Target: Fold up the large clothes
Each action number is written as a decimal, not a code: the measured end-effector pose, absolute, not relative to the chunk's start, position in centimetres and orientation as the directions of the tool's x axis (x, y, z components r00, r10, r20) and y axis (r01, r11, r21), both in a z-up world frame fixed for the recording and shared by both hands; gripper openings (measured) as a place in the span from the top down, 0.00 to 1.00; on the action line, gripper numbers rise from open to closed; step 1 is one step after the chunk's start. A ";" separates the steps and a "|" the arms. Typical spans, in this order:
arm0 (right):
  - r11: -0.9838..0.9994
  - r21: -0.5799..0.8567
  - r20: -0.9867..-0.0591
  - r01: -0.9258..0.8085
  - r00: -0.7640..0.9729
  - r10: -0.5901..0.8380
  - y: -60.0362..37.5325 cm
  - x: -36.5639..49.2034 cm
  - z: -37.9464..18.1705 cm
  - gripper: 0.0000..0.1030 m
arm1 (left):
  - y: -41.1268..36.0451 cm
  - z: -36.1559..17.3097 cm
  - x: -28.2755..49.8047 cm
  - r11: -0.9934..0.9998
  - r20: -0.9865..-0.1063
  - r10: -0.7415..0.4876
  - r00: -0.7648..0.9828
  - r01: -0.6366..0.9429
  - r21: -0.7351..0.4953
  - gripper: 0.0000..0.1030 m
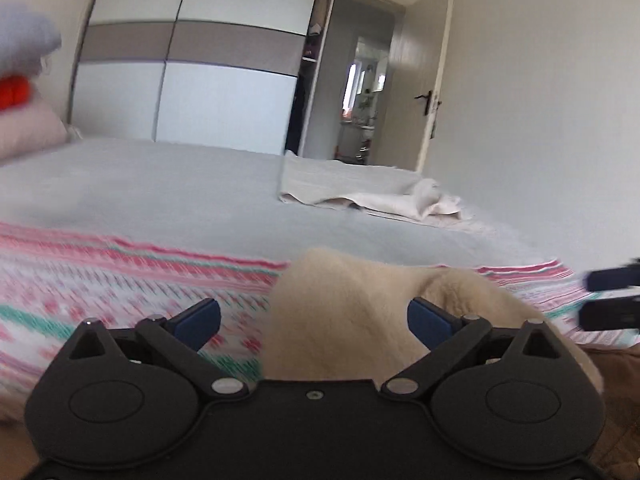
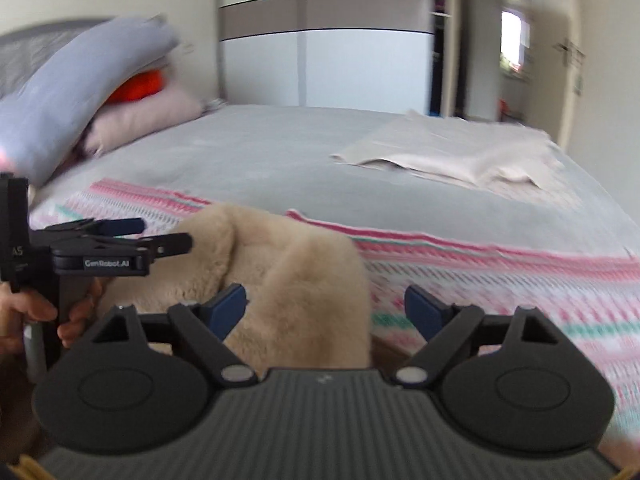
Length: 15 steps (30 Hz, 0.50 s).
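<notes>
Left claw (image 1: 314,316) level, aimed across the bed (image 1: 160,184), blue pads (image 1: 198,322) spread wide. Fleece (image 1: 340,320) sits in the gap, touching neither pad as far as I can tell; nothing gripped.

Right claw (image 2: 325,311) same attitude, just beside the left one, also wide. Fleece (image 2: 280,272) bulges up between its pads (image 2: 228,308), closer to the left pad; right pad is over the blanket (image 2: 500,280). Not clamped.

In the right wrist view the left claw (image 2: 160,234) shows side-on at left edge, person's hand (image 2: 76,312) wrapped around its grip. From that angle its fingers look near-parallel and hang above the fleece's upper edge. In the left wrist view the right claw's tips (image 1: 612,292) poke in at the right edge.

Task item: cream fleece garment, bunched in a mound at the near edge of the bed, on the pink/green/white patterned blanket. Brown layer (image 1: 616,392) shows at its lower right; can't tell whether it's the garment's outer side.

Further back on the grey sheet: beige cloth (image 2: 460,152), laid mostly flat with one edge turned over. Pillows (image 2: 72,96) stacked at the head, an orange item (image 2: 140,84) wedged between them. Wardrobe (image 2: 320,40) behind, open door (image 1: 432,80) at right.

No containers in view.
</notes>
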State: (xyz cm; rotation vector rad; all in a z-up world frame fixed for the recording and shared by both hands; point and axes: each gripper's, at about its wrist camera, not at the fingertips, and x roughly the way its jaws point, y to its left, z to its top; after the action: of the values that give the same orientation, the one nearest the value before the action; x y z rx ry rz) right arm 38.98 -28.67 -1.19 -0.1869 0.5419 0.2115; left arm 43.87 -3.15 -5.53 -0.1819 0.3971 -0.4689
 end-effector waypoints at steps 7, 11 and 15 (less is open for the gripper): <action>0.919 -0.093 -0.572 -0.383 0.776 0.266 -28.9 47.6 -5.9 0.21 | -2.2 -7.0 46.7 0.748 -0.371 -0.645 0.668 0.452 -0.486 0.50; 0.908 0.073 -0.622 -0.413 0.693 0.365 -31.2 48.6 -7.7 0.60 | -2.1 -6.7 46.4 0.710 -0.385 -0.693 0.609 0.488 -0.507 0.69; 0.819 0.424 -0.558 -0.387 0.601 0.572 -35.7 47.6 -6.6 0.75 | 0.1 -6.6 46.7 0.574 -0.321 -0.798 0.511 0.479 -0.664 0.76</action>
State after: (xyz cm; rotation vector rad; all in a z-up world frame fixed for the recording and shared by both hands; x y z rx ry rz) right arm 47.63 -35.73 -6.59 0.2717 0.7394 0.5637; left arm 46.75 0.06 -6.56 -0.5425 0.6607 -0.8153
